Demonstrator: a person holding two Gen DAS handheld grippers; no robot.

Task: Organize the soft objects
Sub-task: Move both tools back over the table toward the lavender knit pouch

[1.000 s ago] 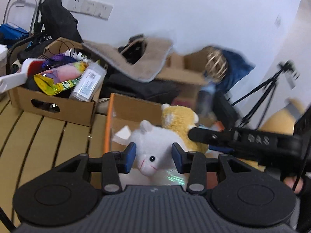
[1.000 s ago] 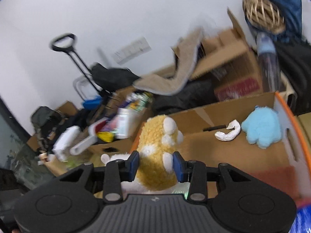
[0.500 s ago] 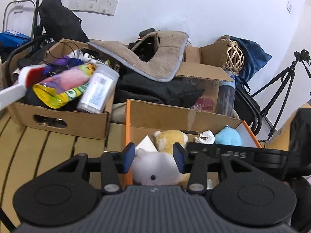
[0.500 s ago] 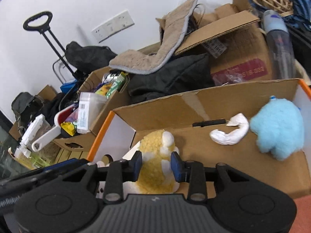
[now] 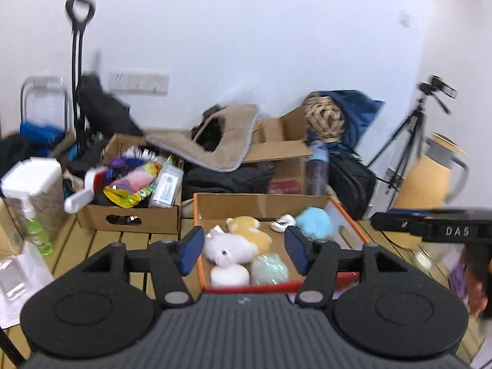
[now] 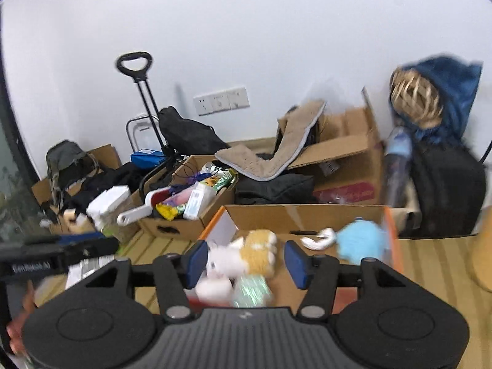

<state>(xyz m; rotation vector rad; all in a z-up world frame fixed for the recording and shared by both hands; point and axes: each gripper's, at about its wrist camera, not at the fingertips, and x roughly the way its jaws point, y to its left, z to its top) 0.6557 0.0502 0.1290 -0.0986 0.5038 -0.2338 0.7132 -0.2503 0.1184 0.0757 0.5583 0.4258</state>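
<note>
A cardboard box with an orange rim (image 5: 350, 224) (image 6: 307, 218) holds a white plush (image 5: 227, 246) (image 6: 221, 259), a yellow plush (image 5: 249, 230) (image 6: 261, 252), a blue plush (image 5: 315, 220) (image 6: 361, 241), a pale green bundle (image 5: 269, 266) (image 6: 250, 290) and a crumpled white cloth (image 5: 283, 223) (image 6: 318, 236). My left gripper (image 5: 244, 252) hovers above the box's near edge. Its jaws are opening and nothing touches the pads. My right gripper (image 6: 246, 261) hangs beside it, jaws also opening, clear of the toys.
Left of the toy box stands an open carton (image 5: 129, 215) of packets and bottles. A beige mat (image 5: 227, 141) drapes over boxes behind. A tripod (image 5: 409, 147), a wicker ball (image 5: 323, 120), a white container (image 5: 30, 184) and a green spray bottle (image 5: 37, 230) ring the slatted wooden floor.
Both grippers let go of their plush toys and pulled back and up. The white and yellow toys now lie in the box, and both sets of jaws stand wider.
</note>
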